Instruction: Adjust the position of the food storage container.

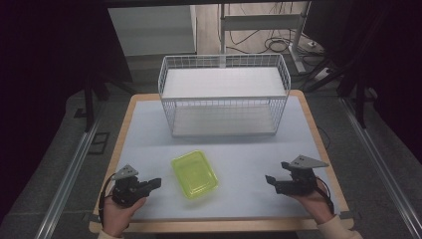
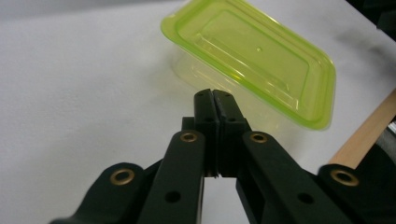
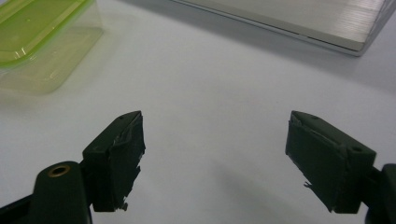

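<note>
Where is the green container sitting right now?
In the high view the green container sits on the table's near half, between the left tongs and right tongs, nearer the left, in front of the wire basket.

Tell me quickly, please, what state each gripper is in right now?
Left gripper: closed, holding nothing, just short of the green container.
Right gripper: open, holding nothing, over the white table.

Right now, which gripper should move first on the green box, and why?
Probably the left gripper: open it. Its jaws are pressed shut and it points at the lidded, translucent yellow-green plastic container close ahead. The right gripper is already wide open but sits farther from the container.
</note>
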The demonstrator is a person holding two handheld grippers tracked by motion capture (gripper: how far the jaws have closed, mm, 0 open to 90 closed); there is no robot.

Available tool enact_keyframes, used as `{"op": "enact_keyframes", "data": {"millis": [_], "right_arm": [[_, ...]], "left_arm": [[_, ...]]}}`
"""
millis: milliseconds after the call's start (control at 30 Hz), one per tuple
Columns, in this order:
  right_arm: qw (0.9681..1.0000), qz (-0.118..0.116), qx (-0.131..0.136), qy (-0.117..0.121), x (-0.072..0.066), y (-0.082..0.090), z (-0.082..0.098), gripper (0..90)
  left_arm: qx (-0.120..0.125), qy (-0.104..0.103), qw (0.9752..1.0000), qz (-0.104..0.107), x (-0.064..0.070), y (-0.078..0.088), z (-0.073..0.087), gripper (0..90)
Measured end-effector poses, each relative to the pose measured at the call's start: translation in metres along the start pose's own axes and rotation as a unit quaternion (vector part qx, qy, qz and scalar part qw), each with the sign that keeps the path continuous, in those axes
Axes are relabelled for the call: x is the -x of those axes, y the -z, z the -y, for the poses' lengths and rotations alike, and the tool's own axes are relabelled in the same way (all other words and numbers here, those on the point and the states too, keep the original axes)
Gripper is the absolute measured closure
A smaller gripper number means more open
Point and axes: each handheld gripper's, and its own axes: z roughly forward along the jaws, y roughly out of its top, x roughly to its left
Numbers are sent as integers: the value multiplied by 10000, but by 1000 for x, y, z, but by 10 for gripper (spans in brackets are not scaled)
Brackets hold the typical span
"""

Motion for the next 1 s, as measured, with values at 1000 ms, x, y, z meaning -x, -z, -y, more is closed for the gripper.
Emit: {"op": "enact_keyframes", "data": {"millis": [1000], "right_arm": [[10000, 49, -17, -33, -1, 0, 1, 205]], "left_arm": [[-869, -655, 9927, 526, 37, -45, 3, 900]]}}
